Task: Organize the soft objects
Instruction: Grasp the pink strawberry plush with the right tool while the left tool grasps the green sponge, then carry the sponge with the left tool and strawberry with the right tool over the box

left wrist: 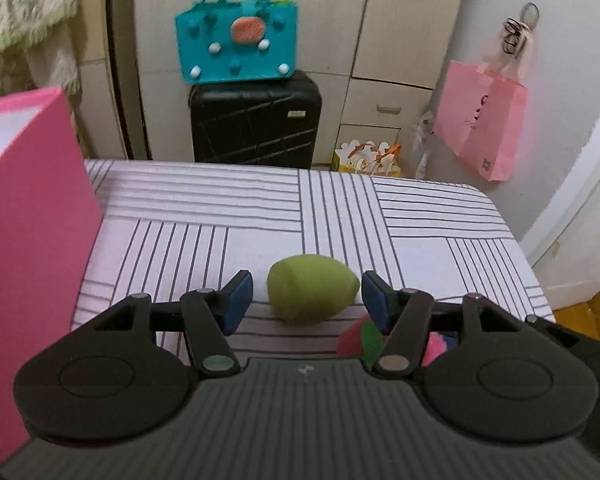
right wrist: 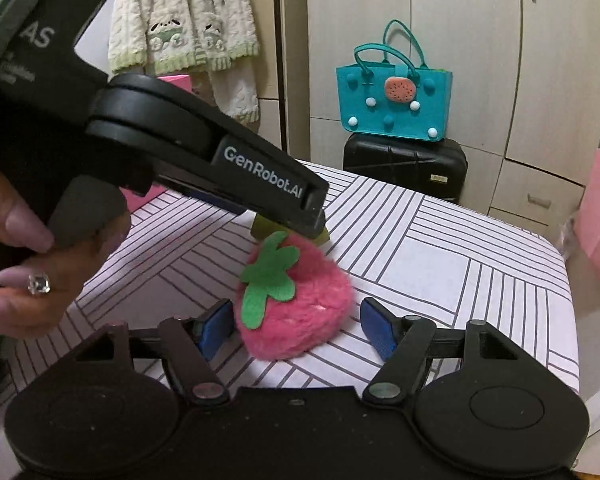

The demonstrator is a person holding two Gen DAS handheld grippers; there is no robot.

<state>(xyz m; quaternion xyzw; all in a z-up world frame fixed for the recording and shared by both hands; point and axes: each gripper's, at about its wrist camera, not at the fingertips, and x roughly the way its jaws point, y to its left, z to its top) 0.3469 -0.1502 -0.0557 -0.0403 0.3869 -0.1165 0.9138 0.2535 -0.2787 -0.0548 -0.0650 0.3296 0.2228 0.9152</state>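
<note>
While both tools stand ready over the striped table [left wrist: 260, 208], stock reads as follows:

Item 1: green sponge [left wrist: 312, 290], egg-shaped, lying on its side at lower centre of the left wrist view, resting on the table. Left gripper [left wrist: 307, 298]: jaws apart, one blue pad either side of the sponge, neither seen touching it. Judged very light, springy, matte and not slippery; likely to squash and rebound, so take it across the fat middle with a gentle close, not at the tapered tip, where it may squirt out.

Item 2: pink plush strawberry [right wrist: 296, 312] with green felt leaf [right wrist: 270, 276], centre of the right wrist view, on the table, just beside the sponge. Right gripper [right wrist: 296, 326]: jaws apart, pads flanking the plush; left pad looks very near or touching the fur, right pad clear. Judged light, soft, fuzzy, not fragile; grip the body at its widest, not the thin leaf, which would fold.

Item 3: pink box [left wrist: 28, 240], left edge of the left wrist view, beside the table; perhaps the destination, not certain.

Item 4: hand [right wrist: 40, 264] on the left tool, left edge of the right wrist view
</note>
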